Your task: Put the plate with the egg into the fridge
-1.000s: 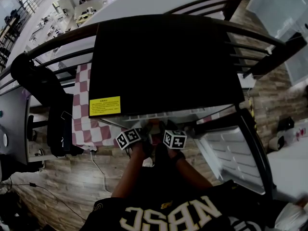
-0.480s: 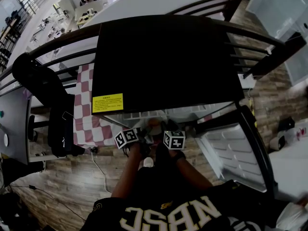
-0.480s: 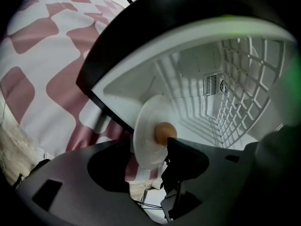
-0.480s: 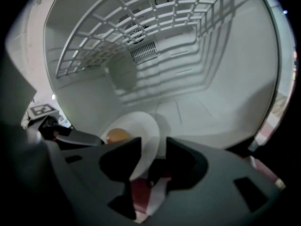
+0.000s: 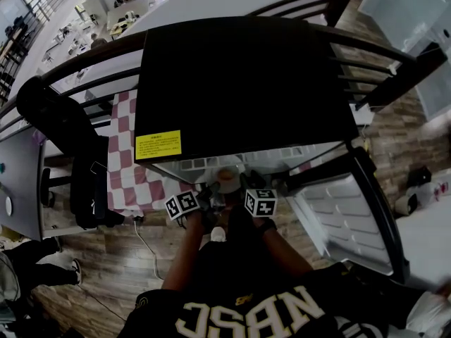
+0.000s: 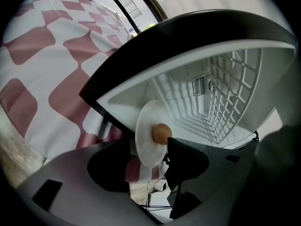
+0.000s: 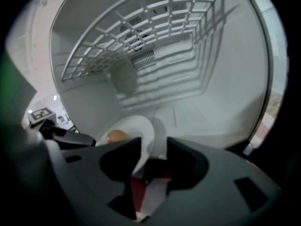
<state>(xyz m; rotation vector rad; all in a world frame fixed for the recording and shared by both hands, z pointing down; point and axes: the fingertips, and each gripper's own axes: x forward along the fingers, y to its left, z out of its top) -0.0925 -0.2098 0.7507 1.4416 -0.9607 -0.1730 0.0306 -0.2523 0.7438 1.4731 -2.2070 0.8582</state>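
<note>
Grey left gripper (image 6: 149,147): jaws just opened wide, pads clear of white plate (image 6: 143,135) betw. them. Right gripper (image 7: 154,152): jaws apart, plate rim betw. them, not clamped. Plate w/ brown egg (image 6: 162,133) sits on floor of open fridge (image 6: 211,98), at front edge. Wire shelf (image 7: 141,32) above, further in.

You are on the upper level of an open-plan office or lab. A dark railing (image 5: 84,72) overlooks rows of desks (image 5: 123,13) below. Around you are a wood-plank floor (image 5: 106,259), a black office chair (image 5: 60,129), a checkered tablecloth (image 5: 123,157) and a compact black fridge (image 5: 246,90) with a yellow label (image 5: 158,145).
</note>
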